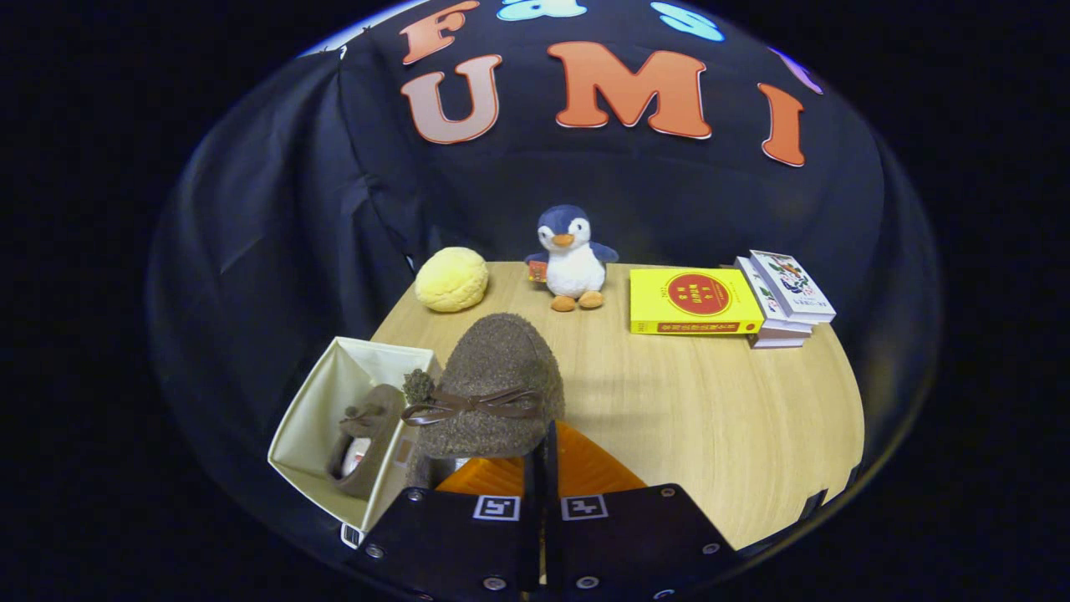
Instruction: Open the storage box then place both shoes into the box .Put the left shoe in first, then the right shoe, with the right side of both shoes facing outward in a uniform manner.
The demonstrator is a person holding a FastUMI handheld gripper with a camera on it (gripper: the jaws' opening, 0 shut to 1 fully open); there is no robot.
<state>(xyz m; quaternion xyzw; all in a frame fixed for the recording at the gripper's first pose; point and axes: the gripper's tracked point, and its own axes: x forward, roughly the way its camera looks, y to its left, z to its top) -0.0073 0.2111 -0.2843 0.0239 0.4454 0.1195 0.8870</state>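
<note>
I have the gripper (542, 456) drawn nearly closed, its two fingers pinched on the heel end of a fuzzy brown slipper-style shoe with a thin brown ribbon bow (493, 389), which stands out ahead of the fingers with its rounded toe pointing away from me, lifted above the round light-wood table (710, 401). From where I sit the fingers look pressed together with barely a slit between them, and the shoe's rear edge sits right at that slit, so I read it as held. Just to the left of the held shoe is the open cream fabric storage box (322, 418), square, with its walls spread open; it sits at the near left edge of the table. Inside it I see the second fuzzy brown shoe (368, 439), standing on its side against the box's right wall, its opening and pale lining turned up toward me. The held shoe overlaps the box's right rim in my view, though I cannot tell whether it touches it. Farther back on the table, a round yellow plush ball (451, 279) lies near the left rear edge, a blue-and-white penguin plush with orange feet (570, 259) sits upright beside it toward the middle, and to the right lie a yellow book with a red circle on its cover (694, 303) and, just beside it, a small stack of white books (786, 297).
</note>
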